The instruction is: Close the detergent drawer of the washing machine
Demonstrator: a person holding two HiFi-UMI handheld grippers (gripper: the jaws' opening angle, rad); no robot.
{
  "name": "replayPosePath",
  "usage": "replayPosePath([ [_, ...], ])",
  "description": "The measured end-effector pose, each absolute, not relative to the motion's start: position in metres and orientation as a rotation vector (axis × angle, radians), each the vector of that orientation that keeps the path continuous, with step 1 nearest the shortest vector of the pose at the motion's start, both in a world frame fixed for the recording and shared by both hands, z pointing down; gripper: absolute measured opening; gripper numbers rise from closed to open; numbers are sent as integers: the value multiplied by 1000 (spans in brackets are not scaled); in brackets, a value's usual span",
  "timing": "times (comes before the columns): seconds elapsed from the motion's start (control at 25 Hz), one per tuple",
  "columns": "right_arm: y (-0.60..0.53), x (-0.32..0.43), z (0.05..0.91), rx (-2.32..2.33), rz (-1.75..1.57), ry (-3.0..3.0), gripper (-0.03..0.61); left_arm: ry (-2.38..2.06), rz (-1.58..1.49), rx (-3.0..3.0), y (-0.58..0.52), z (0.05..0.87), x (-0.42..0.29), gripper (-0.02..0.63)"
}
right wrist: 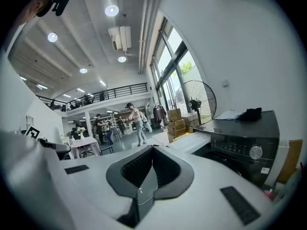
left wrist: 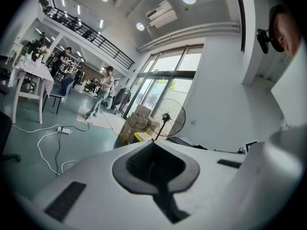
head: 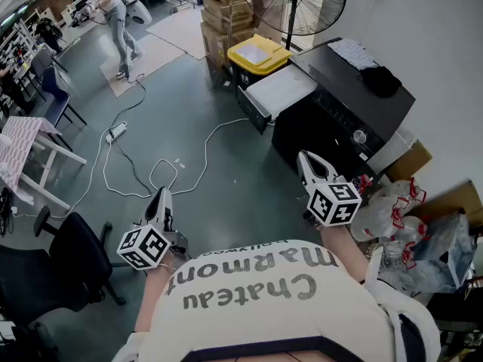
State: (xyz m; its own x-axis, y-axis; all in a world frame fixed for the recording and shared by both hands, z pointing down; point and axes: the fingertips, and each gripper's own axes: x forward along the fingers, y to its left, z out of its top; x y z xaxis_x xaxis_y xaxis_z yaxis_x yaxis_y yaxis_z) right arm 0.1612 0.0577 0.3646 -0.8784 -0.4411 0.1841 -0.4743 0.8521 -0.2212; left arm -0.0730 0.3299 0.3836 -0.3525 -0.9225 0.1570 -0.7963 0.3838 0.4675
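Observation:
A black washing machine (head: 343, 108) stands at the right of the head view. Its pale detergent drawer (head: 278, 93) is pulled out to the left, dark front panel facing the floor space. My right gripper (head: 304, 158) is shut and empty, held in the air short of the machine's front, apart from the drawer. My left gripper (head: 164, 194) hangs over the floor further left, also shut with nothing in it. In the right gripper view the machine (right wrist: 242, 140) and the drawer (right wrist: 194, 139) lie ahead to the right of the closed right gripper (right wrist: 152, 148).
A yellow-lidded bin (head: 257, 54), stacked cardboard boxes (head: 225, 13) and a standing fan (head: 302, 2) sit beyond the drawer. Cables (head: 139, 164) trail over the floor. A black office chair (head: 72, 262) is at left, plastic bags (head: 400, 213) at right. A person (head: 117, 17) stands far off.

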Motion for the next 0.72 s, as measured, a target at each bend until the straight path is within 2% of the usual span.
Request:
replayPosePath([
  [0.4, 82, 140, 374, 703, 428, -2895, 29, -2252, -449, 1471, 360, 390, -90, 8],
  [0.72, 105, 135, 418, 713, 623, -2784, 29, -2200, -445, 1428, 387, 423, -93, 8],
])
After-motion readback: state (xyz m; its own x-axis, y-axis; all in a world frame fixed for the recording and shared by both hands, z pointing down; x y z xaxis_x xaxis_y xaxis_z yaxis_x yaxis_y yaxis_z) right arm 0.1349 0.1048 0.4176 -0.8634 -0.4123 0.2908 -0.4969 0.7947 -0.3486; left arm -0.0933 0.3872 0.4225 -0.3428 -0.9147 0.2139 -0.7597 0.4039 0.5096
